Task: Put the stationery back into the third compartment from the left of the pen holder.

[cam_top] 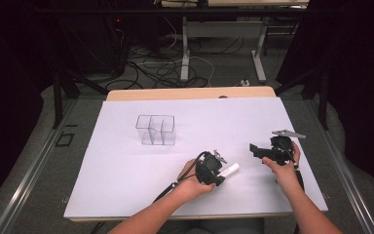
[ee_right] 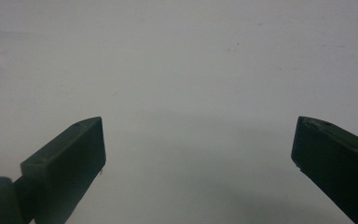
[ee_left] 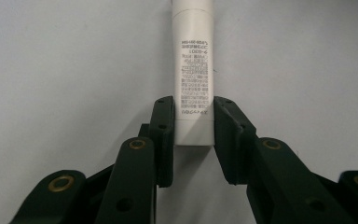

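Far left of centre: clear divided organizer [cam_top: 156, 129] upright on the white table sheet [cam_top: 126, 185], well apart from both hands. Near centre: left gripper [cam_top: 220, 175] low on the sheet, jaws clenched on the flat end of a white tube [ee_left: 193, 79]; tube lies on the sheet, pointing right. Right: right gripper [ee_right: 198, 149] above bare sheet, jaws spread wide, grasping nothing.
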`<state>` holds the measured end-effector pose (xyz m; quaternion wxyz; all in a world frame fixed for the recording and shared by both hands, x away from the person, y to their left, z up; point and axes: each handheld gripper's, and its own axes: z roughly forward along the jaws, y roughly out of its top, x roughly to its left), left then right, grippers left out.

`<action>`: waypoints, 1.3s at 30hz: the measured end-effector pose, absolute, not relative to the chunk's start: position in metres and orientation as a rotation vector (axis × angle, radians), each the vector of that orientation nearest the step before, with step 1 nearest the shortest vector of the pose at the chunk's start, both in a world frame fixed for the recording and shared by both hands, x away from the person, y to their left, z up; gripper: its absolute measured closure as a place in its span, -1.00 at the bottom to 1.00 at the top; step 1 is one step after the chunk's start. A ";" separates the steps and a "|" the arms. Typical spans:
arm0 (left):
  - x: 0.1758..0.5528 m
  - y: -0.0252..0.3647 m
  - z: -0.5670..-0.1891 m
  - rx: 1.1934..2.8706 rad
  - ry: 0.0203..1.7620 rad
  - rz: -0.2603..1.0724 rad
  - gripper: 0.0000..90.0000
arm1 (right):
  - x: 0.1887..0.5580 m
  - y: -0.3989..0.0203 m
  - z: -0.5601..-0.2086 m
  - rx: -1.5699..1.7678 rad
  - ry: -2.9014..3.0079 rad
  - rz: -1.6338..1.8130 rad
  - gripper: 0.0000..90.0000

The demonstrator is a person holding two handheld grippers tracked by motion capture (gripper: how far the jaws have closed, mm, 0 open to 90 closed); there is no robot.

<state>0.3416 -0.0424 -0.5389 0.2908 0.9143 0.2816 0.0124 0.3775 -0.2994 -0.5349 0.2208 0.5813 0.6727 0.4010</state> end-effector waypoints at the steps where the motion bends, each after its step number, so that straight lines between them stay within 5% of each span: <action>1: 0.342 -0.042 -0.539 2.441 0.751 0.032 0.57 | 0.378 -0.299 -0.535 1.607 1.861 1.108 -0.95; 18: 0.344 -0.036 -0.533 2.398 0.758 0.017 0.58 | 0.376 -0.300 -0.534 1.604 1.859 1.110 -0.95; 39: 0.351 0.019 -0.501 2.186 0.837 0.114 0.58 | 0.373 -0.280 -0.529 1.553 1.892 1.162 -0.85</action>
